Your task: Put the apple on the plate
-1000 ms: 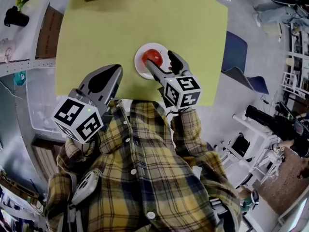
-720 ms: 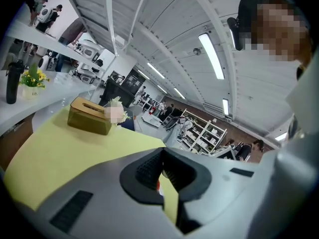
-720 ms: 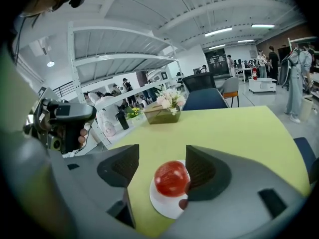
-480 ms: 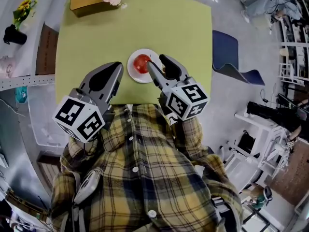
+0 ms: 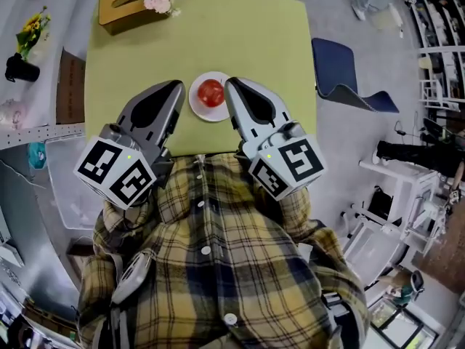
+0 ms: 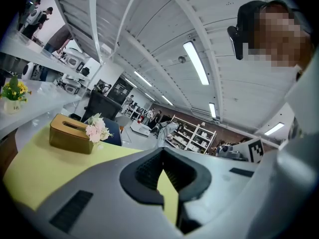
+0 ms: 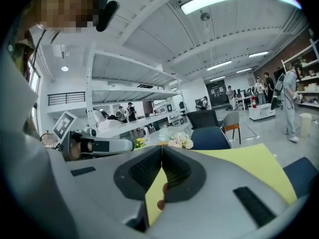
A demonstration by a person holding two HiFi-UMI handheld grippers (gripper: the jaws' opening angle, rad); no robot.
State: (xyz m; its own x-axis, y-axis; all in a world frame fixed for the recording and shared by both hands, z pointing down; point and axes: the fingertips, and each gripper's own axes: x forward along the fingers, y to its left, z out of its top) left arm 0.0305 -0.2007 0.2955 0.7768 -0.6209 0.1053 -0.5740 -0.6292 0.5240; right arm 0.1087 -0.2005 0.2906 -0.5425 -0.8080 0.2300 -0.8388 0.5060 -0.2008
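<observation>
Apple (image 5: 211,92) on plate (image 5: 196,107), head view only

The right gripper (image 5: 232,86) is drawing back to the near side and lifting off the apple (image 5: 211,92), which its wide-spread jaws were straddling a second ago; those jaws are now sitting together, empty, just right of it. The left gripper (image 5: 176,87) is rising too

apple (image 5: 211,92): red, on plate | plate (image 5: 197,105): white, round
</observation>
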